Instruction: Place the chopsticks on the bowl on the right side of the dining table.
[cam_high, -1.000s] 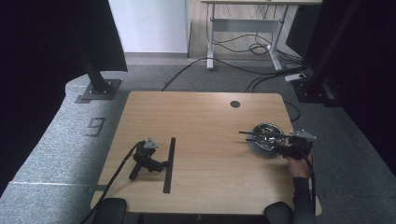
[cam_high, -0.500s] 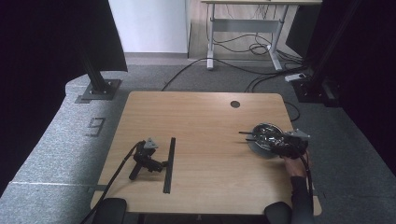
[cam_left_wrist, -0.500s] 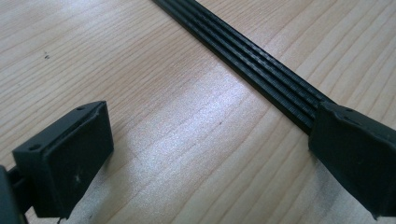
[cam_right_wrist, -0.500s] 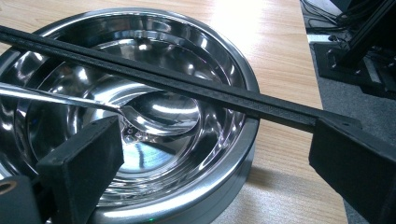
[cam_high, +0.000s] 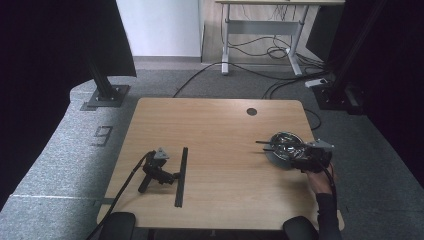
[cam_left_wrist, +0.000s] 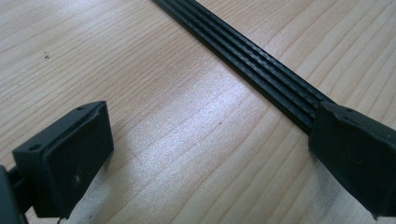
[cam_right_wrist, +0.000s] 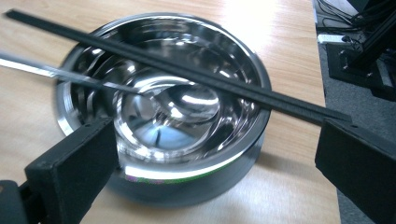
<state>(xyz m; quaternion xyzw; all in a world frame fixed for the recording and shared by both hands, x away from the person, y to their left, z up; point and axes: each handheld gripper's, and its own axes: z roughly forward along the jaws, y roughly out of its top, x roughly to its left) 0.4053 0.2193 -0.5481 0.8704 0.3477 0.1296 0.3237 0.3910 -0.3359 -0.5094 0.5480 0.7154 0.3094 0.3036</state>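
Observation:
A long black ribbed strip lies on the wooden table at the left. My left gripper rests on the table beside it with no hand on it. Its jaws are open, and in the left gripper view the strip runs up to the right jaw. At the right, a hand holds my right gripper open at a shiny steel bowl. In the right gripper view another black strip lies across the bowl's rim, reaching the right jaw. A thin silvery strip looks blurred.
A round cable hole sits near the table's far edge. The left gripper's cable trails off the near left corner. Black stands and floor cables lie beyond the table, with a desk behind.
The right hand and its gripper have shifted slightly beside the bowl. The left gripper and its strip have not moved.

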